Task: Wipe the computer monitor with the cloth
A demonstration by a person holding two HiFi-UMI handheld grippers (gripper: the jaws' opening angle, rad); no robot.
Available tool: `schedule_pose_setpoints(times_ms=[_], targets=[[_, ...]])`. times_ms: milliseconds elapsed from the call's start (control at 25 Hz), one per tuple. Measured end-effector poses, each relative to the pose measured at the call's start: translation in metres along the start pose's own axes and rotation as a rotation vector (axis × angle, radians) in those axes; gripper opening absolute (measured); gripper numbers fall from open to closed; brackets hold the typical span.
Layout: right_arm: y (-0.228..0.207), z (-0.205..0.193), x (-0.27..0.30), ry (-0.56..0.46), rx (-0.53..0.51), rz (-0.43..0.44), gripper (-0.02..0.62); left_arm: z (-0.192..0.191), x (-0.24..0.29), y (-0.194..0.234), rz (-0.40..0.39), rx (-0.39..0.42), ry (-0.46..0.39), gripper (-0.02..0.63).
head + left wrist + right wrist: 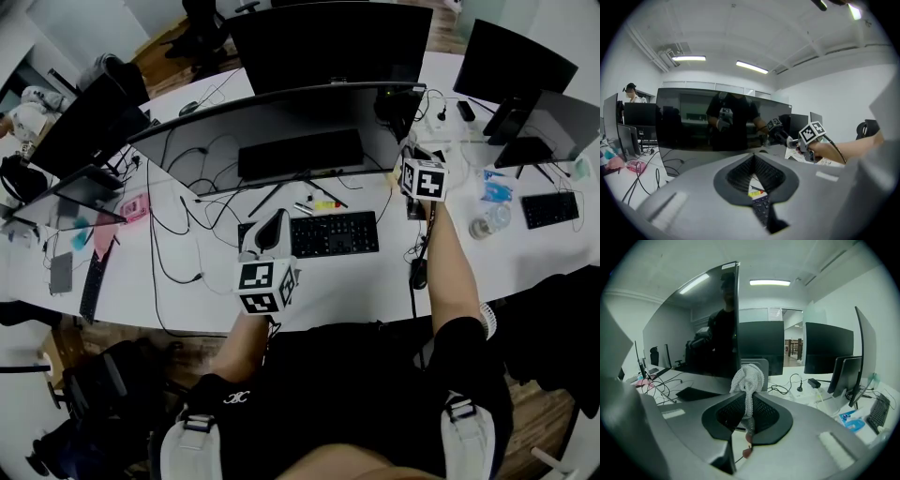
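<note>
Right hand-held gripper [749, 391]: jaws clamped on the cloth [748, 376]. I see a white knitted bunch standing up above the jaws, with a tail hanging down between them. It is held up at the right end of the computer monitor [281, 127], with the cloth just beside the screen edge. I cannot tell whether it touches.

Left hand-held gripper [753, 158]: jaws together, nothing between them. It sits low in front of the monitor, above the left end of the keyboard [335, 233] and well apart from the screen.

The monitor is wide and curved, with a dark screen, and stands on the white desk [356, 281]. Its glass reflects the person and both grippers.

Loose cables [173, 234] lie on the desk left of the keyboard. More dark monitors [520, 61] stand behind and to the right.
</note>
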State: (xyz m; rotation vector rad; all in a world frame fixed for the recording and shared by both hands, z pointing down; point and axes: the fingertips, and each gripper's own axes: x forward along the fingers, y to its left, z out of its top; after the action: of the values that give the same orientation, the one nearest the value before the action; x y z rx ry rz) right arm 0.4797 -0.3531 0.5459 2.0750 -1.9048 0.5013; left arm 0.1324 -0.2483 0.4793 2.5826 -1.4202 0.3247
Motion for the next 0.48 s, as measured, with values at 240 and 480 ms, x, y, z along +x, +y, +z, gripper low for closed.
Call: schedule_pose_setpoints(times_ms=[240, 480], targets=[[0.001, -0.039, 0.017, 0.078, -0.056, -0.011, 0.035, -0.011, 0.002, 0.005, 0.015, 0.001, 0.027, 0.054], [0.005, -0.078, 0.031, 0.158, -0.097, -0.008, 0.035, -0.018, 0.005, 0.004, 0.02, 0.009, 0.049, 0.054]])
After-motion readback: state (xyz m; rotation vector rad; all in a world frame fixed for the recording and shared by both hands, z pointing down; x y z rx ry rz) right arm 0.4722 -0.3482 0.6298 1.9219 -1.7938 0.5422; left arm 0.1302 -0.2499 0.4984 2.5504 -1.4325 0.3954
